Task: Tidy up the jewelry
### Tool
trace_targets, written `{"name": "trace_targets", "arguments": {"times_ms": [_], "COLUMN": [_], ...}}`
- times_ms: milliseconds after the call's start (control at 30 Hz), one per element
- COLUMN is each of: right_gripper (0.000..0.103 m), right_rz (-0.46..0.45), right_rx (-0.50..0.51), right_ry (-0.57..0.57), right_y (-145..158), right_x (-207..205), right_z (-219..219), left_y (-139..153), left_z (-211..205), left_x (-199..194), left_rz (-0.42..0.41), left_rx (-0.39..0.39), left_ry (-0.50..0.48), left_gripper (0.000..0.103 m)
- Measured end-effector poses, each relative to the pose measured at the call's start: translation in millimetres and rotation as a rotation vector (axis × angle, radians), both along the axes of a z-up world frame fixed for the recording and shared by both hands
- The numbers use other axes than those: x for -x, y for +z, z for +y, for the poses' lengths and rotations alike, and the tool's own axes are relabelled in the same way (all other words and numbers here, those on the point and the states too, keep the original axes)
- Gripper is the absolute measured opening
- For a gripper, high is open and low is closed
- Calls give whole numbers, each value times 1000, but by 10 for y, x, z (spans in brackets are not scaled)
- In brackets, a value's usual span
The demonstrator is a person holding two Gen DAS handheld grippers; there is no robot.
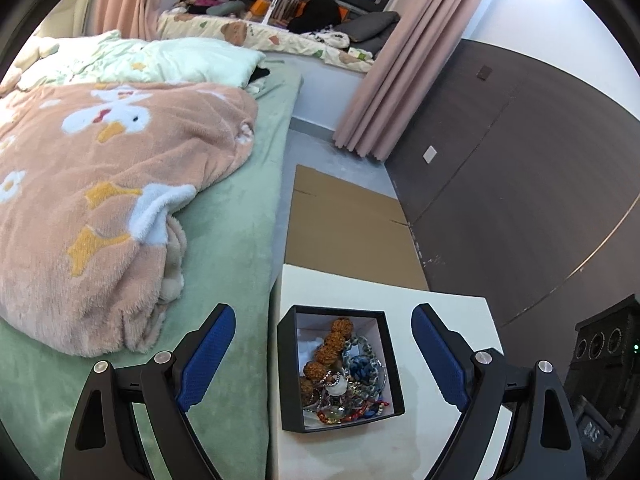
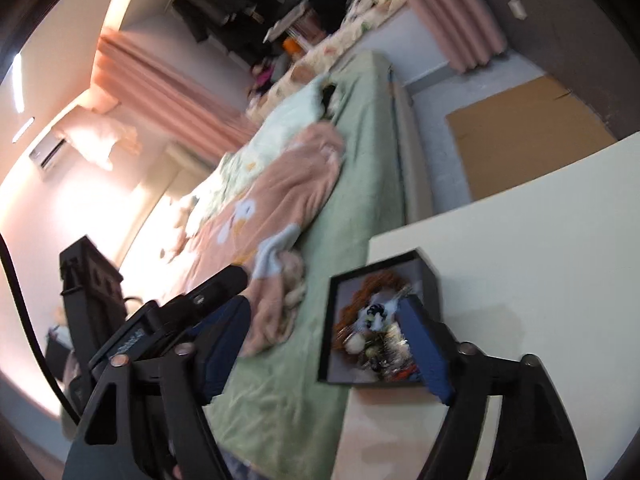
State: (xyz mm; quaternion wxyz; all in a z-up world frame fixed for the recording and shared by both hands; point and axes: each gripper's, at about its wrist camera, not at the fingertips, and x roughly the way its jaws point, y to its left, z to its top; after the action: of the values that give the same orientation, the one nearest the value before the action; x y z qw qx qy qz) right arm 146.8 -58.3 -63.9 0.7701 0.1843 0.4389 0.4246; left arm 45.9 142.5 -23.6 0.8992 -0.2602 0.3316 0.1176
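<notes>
A black box [image 1: 289, 364] with a white lining sits near the left edge of a white table [image 1: 360, 286]. It holds a tangle of jewelry [image 1: 340, 372]: a brown knobbly bead bracelet [image 1: 329, 346], blue and clear bead strands, and a red cord. My left gripper [image 1: 323, 314] is open, its blue pads wide apart on either side of the box and above it, with nothing held. The right wrist view is blurred. There the same box [image 2: 430, 276] lies ahead, and my right gripper [image 2: 324, 306] is open with one blue finger [image 2: 424, 344] overlapping the box's right side.
A bed with a green sheet [image 1: 248, 208] and a peach duck blanket [image 1: 100, 184] borders the table's left edge. Flat cardboard [image 1: 344, 224] lies on the floor beyond the table. A dark wall panel [image 1: 520, 160], pink curtain [image 1: 412, 60] and black speaker [image 1: 604, 344] stand to the right.
</notes>
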Motion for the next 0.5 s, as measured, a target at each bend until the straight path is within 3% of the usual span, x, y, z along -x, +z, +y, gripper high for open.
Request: {"name": "trace_targets", "arguments": {"times_ms": [167, 500], "right_gripper": [78, 78], "right_rz": [49, 29], "right_rx": [-8, 36], "right_ry": [-81, -161], "right_y": [-38, 37], "right_x": [-110, -99], "right_z": [-347, -802], "left_y": [40, 64], "left_z": [-106, -413], "left_x": [15, 81], "left_rz": [-13, -21], "left_rx": [-41, -100], "left_ry": [-18, -42], "left_gripper": [90, 90]}}
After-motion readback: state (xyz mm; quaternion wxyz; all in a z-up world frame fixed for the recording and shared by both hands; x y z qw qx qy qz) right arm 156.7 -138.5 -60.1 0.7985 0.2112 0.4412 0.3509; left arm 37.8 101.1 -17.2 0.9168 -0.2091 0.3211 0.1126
